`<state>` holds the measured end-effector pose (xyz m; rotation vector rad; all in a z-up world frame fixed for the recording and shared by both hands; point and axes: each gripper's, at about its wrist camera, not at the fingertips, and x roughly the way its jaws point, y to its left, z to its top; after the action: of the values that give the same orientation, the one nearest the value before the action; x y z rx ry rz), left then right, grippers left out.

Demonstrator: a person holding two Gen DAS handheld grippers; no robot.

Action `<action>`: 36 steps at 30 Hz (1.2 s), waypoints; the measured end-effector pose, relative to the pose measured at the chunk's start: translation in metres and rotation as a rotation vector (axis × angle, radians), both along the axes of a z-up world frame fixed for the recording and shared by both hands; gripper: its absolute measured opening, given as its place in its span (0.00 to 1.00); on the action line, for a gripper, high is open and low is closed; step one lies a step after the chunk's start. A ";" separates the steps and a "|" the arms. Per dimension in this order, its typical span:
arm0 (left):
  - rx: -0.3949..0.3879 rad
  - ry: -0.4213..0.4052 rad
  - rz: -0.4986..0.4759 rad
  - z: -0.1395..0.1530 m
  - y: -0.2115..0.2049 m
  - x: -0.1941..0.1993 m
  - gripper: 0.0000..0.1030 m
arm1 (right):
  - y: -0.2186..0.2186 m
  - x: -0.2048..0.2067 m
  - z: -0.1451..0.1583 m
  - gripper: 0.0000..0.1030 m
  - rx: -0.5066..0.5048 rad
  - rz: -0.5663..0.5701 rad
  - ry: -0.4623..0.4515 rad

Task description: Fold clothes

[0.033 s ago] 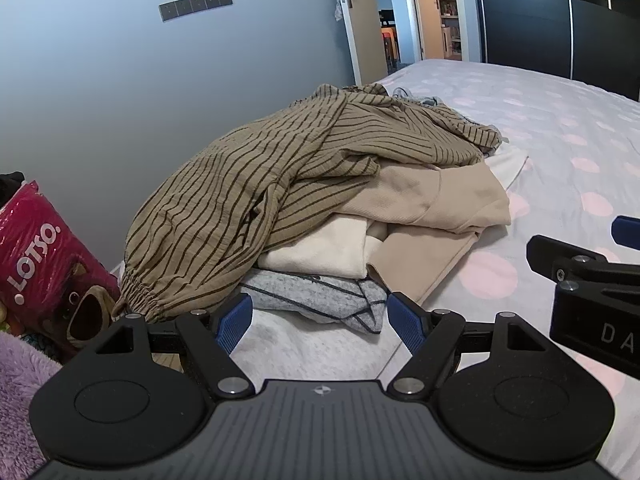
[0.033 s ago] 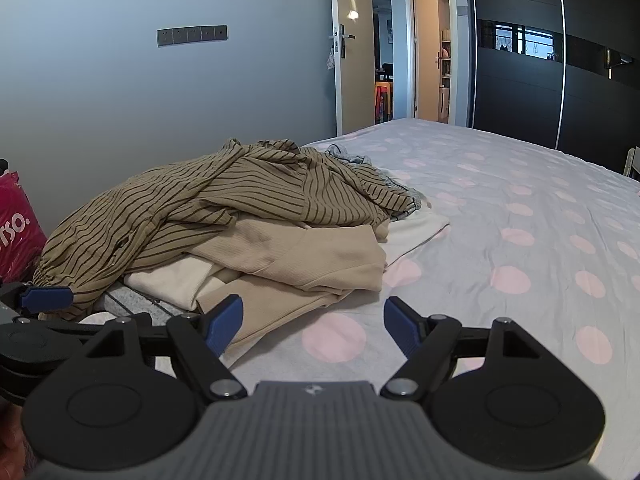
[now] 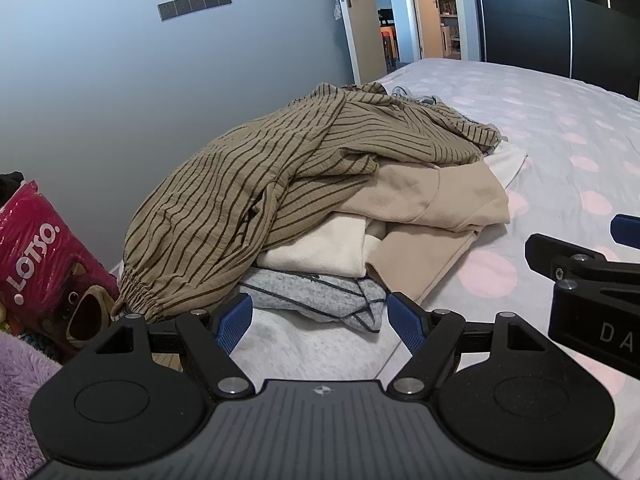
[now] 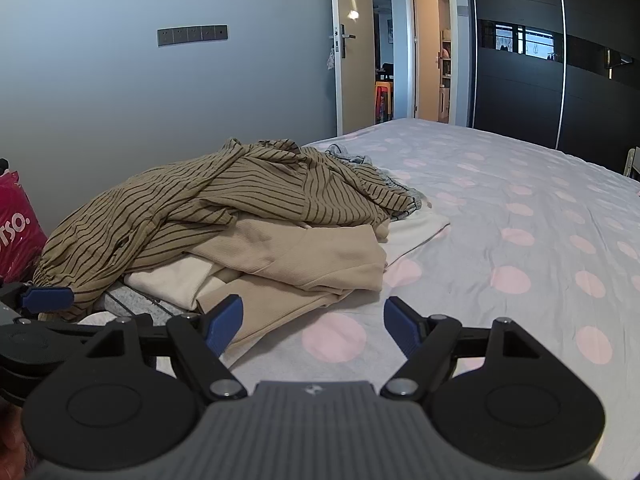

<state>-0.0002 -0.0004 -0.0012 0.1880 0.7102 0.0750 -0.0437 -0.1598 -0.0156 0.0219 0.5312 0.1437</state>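
A pile of clothes lies on the bed's left side. On top is a tan shirt with dark stripes (image 3: 280,168) (image 4: 208,204). Under it lie a beige garment (image 3: 432,196) (image 4: 304,256), a cream one (image 3: 320,252) (image 4: 168,280) and a grey knit one (image 3: 320,296). My left gripper (image 3: 320,322) is open and empty, just short of the pile's near edge. My right gripper (image 4: 314,324) is open and empty, over the sheet to the right of the pile. Its fingers (image 3: 560,256) show at the right of the left wrist view.
The bed has a grey sheet with pink dots (image 4: 520,240). A pink LOTSO bag (image 3: 44,256) and a purple fluffy cloth (image 3: 20,376) sit at the left by the grey wall. A door (image 4: 356,48) and dark wardrobe (image 4: 560,60) stand beyond the bed.
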 end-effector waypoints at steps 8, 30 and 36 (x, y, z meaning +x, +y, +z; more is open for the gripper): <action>0.001 0.005 0.005 -0.005 -0.001 -0.001 0.72 | 0.001 0.001 0.001 0.77 -0.002 -0.004 0.002; 0.013 0.035 0.001 -0.002 -0.001 0.000 0.72 | 0.002 -0.001 -0.002 0.77 -0.014 0.003 0.004; 0.012 0.039 0.001 -0.002 -0.001 0.001 0.72 | 0.002 -0.001 -0.003 0.77 -0.012 0.001 0.006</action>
<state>0.0009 -0.0011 -0.0031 0.2009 0.7487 0.0767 -0.0446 -0.1576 -0.0185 0.0101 0.5380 0.1417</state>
